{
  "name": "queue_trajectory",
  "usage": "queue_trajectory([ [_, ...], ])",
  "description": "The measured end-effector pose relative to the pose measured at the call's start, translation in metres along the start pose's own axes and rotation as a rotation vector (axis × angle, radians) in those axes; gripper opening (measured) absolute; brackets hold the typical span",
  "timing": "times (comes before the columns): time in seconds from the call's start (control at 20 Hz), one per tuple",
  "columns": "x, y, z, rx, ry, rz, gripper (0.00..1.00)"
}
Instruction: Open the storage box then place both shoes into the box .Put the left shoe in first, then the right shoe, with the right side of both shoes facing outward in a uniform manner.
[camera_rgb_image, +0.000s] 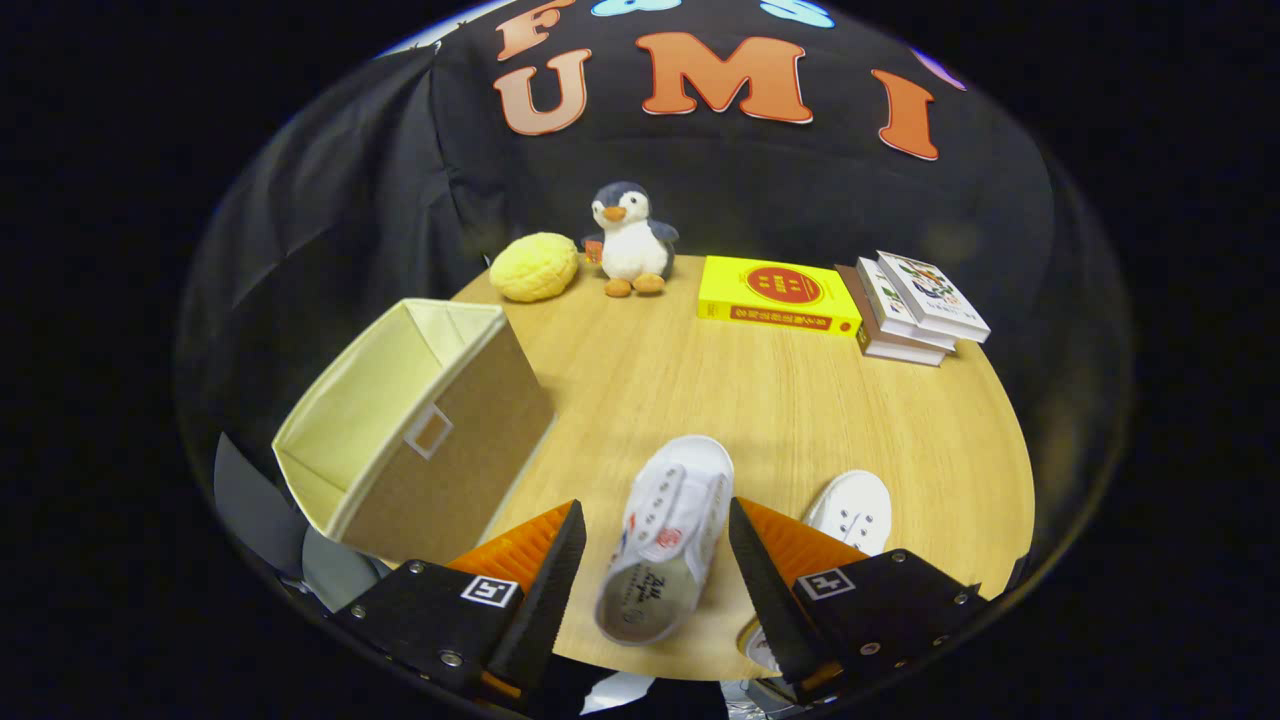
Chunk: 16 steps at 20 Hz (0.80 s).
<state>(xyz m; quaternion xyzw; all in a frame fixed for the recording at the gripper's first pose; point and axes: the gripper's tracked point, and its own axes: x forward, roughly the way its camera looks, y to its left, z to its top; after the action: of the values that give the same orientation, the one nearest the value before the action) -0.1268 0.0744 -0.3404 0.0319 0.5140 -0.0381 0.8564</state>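
The gripper (655, 535) has two black, saw-edged fingers (552, 585) with orange ribbed backs. Each black base carries silver screws and a square white marker (489, 590), at 7 and 5 o'clock.

Between my gripper's (655, 560) spread fingers lies a white shoe (665, 540), toe pointing away, touching neither. The second white shoe (852, 512) sits just past my right finger. The open beige storage box (415, 430) stands ahead-left, tilted.

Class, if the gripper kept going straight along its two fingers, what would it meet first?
Most likely the white shoe lying between the open gripper fingers; its depth is hard to judge.
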Motion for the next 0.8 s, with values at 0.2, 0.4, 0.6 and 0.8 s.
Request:
queue_trajectory([
  [0.2, 0.01, -0.026, -0.059, -0.02, 0.095, -0.041, 0.86],
  [0.4, 0.043, -0.033, -0.075, -0.057, 0.12, -0.054, 0.82],
  [0.6, 0.077, -0.027, -0.074, -0.019, 0.101, -0.043, 0.66],
  [0.8, 0.095, -0.023, -0.063, 0.009, 0.08, -0.047, 0.31],
])
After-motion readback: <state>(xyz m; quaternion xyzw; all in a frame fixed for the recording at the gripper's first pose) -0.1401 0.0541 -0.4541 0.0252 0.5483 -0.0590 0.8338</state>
